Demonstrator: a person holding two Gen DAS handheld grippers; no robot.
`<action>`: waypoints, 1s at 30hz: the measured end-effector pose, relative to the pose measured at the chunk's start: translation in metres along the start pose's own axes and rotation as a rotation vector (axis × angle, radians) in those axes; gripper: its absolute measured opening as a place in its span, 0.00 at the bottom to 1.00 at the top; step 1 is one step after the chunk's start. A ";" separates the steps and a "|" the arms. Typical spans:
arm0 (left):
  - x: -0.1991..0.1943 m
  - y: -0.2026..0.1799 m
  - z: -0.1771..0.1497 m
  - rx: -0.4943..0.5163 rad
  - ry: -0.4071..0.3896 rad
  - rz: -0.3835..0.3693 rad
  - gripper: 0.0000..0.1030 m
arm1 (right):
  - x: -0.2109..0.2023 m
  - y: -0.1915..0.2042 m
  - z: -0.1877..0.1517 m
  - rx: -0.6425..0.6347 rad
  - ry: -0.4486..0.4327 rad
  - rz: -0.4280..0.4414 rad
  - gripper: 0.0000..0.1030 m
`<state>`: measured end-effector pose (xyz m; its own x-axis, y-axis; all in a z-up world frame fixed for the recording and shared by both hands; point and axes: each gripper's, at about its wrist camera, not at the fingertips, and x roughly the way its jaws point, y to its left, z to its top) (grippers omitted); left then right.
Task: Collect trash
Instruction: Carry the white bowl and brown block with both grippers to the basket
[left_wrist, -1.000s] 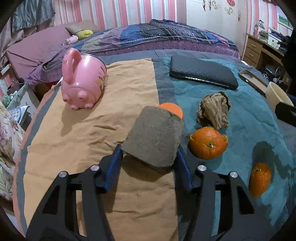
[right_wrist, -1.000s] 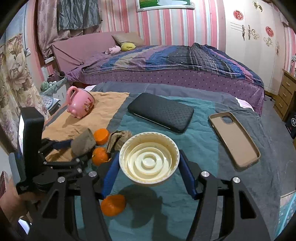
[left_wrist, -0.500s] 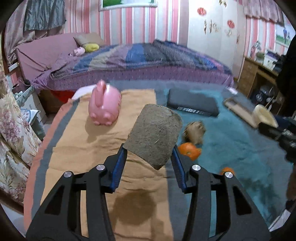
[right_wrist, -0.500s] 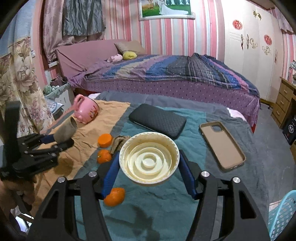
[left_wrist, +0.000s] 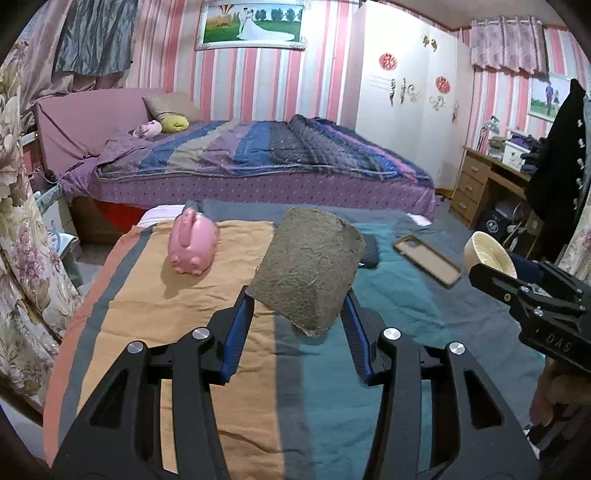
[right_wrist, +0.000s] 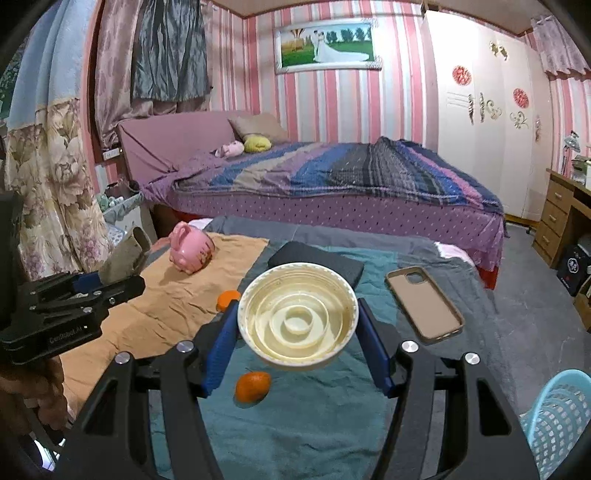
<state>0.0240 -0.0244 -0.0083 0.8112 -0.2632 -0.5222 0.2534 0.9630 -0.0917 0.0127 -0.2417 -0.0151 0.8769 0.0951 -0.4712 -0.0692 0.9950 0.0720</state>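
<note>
Both grippers hold trash above the cloth-covered table.

The left gripper clamps a coarse, fibrous brown pot, tapered and round-rimmed, at the view's centre. The right gripper pinches a shallow cream plastic cup with ringed ridges inside. A glossy pink piggy bank lies at 10 o'clock; a smooth orange sits at 6 o'clock of the cup; a blue lattice basket stands at 4 o'clock.

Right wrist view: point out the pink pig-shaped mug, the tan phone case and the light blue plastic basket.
Pink pig-shaped mug (right_wrist: 192, 252), right wrist view, on its round body.
Tan phone case (right_wrist: 424, 302), right wrist view, on its flat middle.
Light blue plastic basket (right_wrist: 561, 413), right wrist view, on its lattice wall.
</note>
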 end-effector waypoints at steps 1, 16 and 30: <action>-0.002 -0.004 0.000 0.001 -0.007 -0.003 0.45 | -0.004 -0.003 0.000 0.010 -0.007 0.000 0.59; -0.012 -0.057 0.003 0.040 -0.064 -0.040 0.45 | -0.064 -0.071 -0.008 0.116 -0.083 -0.156 0.59; -0.020 -0.093 0.010 0.055 -0.105 -0.088 0.45 | -0.106 -0.130 -0.004 0.176 -0.134 -0.279 0.59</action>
<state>-0.0100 -0.1094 0.0193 0.8345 -0.3543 -0.4221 0.3524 0.9319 -0.0855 -0.0731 -0.3807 0.0224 0.9058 -0.1957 -0.3759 0.2542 0.9606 0.1125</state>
